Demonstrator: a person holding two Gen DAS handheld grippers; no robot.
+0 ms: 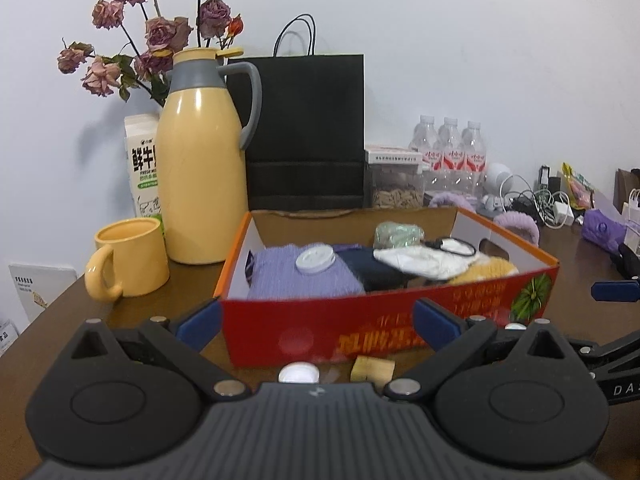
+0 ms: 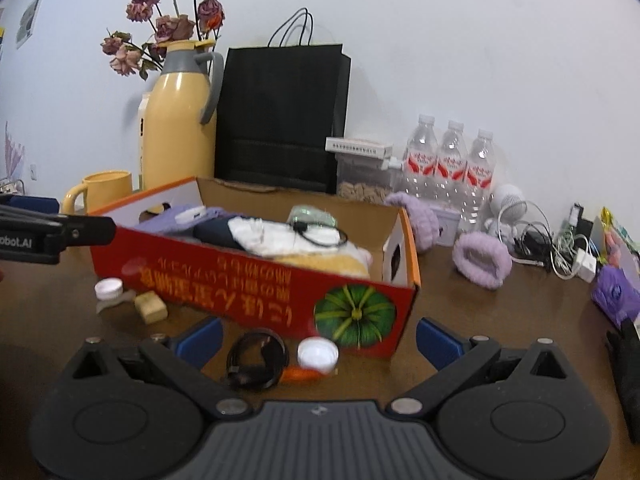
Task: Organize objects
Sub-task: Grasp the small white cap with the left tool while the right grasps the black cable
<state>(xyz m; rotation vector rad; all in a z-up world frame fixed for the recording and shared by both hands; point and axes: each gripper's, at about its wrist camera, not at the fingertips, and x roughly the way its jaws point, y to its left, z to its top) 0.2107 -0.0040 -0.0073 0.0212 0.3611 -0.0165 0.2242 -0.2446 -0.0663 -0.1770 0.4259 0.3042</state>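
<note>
A red cardboard box (image 1: 360, 320) (image 2: 256, 276) with an orange rim stands on the brown table, holding folded purple, navy, white and yellow cloths, a white lid (image 1: 315, 259) and a black cable. My left gripper (image 1: 316, 326) is open just before the box's near wall, above a white cap (image 1: 298, 372) and a tan block (image 1: 372, 368). My right gripper (image 2: 319, 338) is open at the box's pumpkin-printed corner. Between its fingers on the table lie a coiled black cable (image 2: 256, 360), a white cap (image 2: 318, 354) and a small orange item (image 2: 300, 374). A small white-capped jar (image 2: 109, 290) lies beside the tan block (image 2: 150, 307).
Behind the box stand a yellow thermos (image 1: 200, 168), yellow mug (image 1: 132, 258), milk carton, dried roses, a black paper bag (image 1: 306, 132), a clear snack container and three water bottles (image 2: 448, 168). Purple fuzzy bands (image 2: 482, 262), chargers and tangled cables (image 2: 560, 248) crowd the right side.
</note>
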